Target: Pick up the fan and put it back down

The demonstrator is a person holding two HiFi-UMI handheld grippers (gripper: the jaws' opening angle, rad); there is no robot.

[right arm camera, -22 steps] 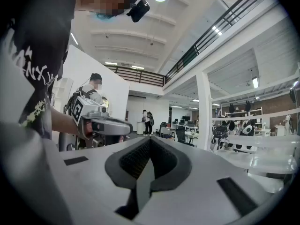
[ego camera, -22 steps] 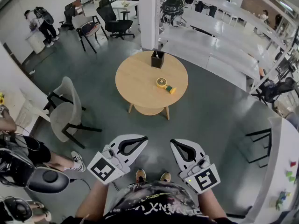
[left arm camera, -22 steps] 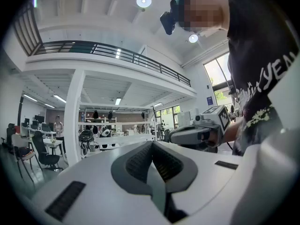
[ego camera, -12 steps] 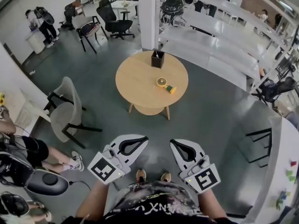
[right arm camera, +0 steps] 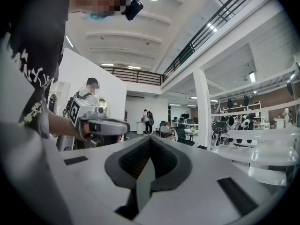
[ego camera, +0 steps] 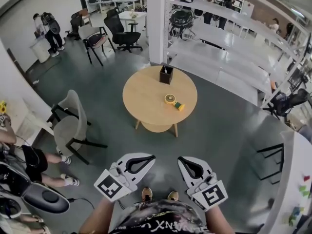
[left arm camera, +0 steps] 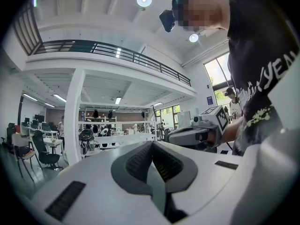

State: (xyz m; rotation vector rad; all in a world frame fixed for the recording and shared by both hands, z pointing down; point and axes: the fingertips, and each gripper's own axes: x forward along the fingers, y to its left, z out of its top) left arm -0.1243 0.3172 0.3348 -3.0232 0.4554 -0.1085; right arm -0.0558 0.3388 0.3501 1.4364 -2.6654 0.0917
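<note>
While the person stands on the grey floor (ego camera: 219, 126) well back from the round wooden surface (ego camera: 146, 94), both tongs are held side by side close in front of the body and point forward toward it. The left tongs (ego camera: 150, 157) have their jaws drawn together, the dark ribbed pads meeting at the tips with nothing between them, as the left gripper view shows. The right tongs (ego camera: 181, 160) are likewise closed and empty, their pads meeting along a single seam in the right gripper view. Each gripper view also catches the other tool held alongside, its marker cube toward the person. The fan (ego camera: 173, 101), small and yellow, lies on the surface right of its middle, with its round head toward the centre and its short handle pointing toward the near right edge; it is well apart from both tongs. A black box (ego camera: 166, 75) stands upright near the far edge of the same surface, apart from the fan. A grey chair (ego camera: 68, 126) sits on the floor to the left of the surface, and a white pillar (ego camera: 156, 18) rises just behind it. The person's shoes (ego camera: 146, 195) show below, between the two tools.
</note>
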